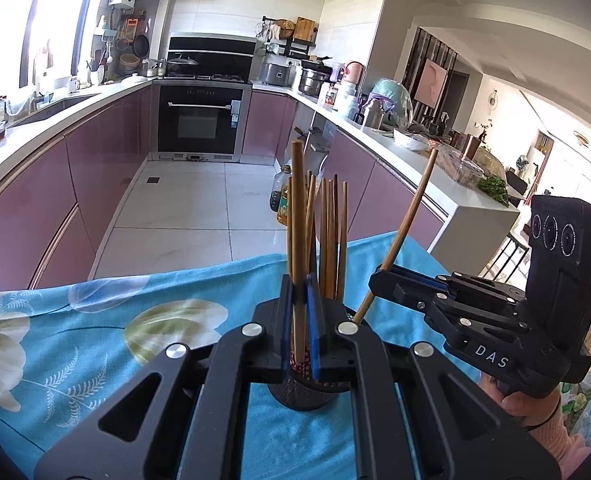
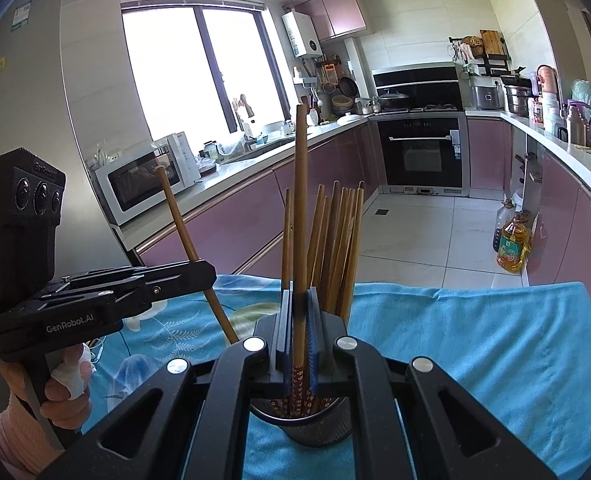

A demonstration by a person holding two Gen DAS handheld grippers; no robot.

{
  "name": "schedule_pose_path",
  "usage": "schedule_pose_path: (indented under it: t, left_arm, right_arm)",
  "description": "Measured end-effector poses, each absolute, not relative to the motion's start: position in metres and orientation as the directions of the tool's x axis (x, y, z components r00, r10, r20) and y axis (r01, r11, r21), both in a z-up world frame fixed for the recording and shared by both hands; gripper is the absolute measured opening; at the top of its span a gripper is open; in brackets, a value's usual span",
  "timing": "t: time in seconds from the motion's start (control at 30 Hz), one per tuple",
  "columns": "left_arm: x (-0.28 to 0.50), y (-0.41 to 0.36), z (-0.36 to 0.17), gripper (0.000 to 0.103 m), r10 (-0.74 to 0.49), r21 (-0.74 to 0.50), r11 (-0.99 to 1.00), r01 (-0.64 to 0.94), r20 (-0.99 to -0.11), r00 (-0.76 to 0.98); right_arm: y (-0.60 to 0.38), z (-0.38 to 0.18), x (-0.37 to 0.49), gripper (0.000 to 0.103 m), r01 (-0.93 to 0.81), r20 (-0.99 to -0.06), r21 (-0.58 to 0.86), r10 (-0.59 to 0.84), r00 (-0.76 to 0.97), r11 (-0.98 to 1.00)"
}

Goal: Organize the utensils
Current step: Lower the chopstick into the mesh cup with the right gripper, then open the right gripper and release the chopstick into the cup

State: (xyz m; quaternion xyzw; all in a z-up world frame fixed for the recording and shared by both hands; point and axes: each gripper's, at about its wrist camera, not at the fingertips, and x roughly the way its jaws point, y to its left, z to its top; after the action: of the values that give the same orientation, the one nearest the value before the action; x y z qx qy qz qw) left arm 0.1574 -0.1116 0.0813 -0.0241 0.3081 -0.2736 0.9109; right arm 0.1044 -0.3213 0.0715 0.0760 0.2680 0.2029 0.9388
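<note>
holder (image 2: 319,424): you already have a bundle of chopsticks (image 2: 337,240) standing in it
left gripper (image 1: 300,320): you clench one chopstick (image 1: 298,216) (tip over the cup)
right gripper (image 2: 300,332): you clench another chopstick (image 2: 301,200)
left: dropping both in

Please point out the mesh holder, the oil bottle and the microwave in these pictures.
mesh holder (image 2: 315,426): right wrist view, front wall below rim.
oil bottle (image 2: 513,246): right wrist view, yellow body.
microwave (image 2: 143,180): right wrist view, door glass.
</note>
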Motion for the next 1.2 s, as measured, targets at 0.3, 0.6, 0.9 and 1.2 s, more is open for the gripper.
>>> schedule_pose_path:
  t: [0.3, 0.6, 0.9, 1.2]
  left_arm:
    - [0.159, -0.118, 0.077, 0.007, -0.507, -0.200, 0.850, 0.488, -0.562, 0.654]
    - [0.159, -0.123, 0.075, 0.008, -0.504, -0.193, 0.849, 0.491, -0.574, 0.645]
    - [0.160, -0.129, 0.074, 0.008, -0.503, -0.187, 0.848, 0.495, -0.579, 0.642]
    - [0.165, -0.137, 0.068, 0.008, -0.498, -0.178, 0.849, 0.498, -0.587, 0.639]
  right_arm:
    - [-0.320, 0.065, 0.111, 0.006, -0.340, -0.490, 0.253, 0.423, 0.762, 0.906]
    - [-0.316, 0.059, 0.114, 0.006, -0.340, -0.506, 0.251, 0.422, 0.752, 0.906]
    - [-0.311, 0.053, 0.116, 0.006, -0.344, -0.519, 0.247, 0.424, 0.743, 0.906]
    - [-0.315, 0.051, 0.119, 0.006, -0.337, -0.522, 0.252, 0.420, 0.742, 0.907]
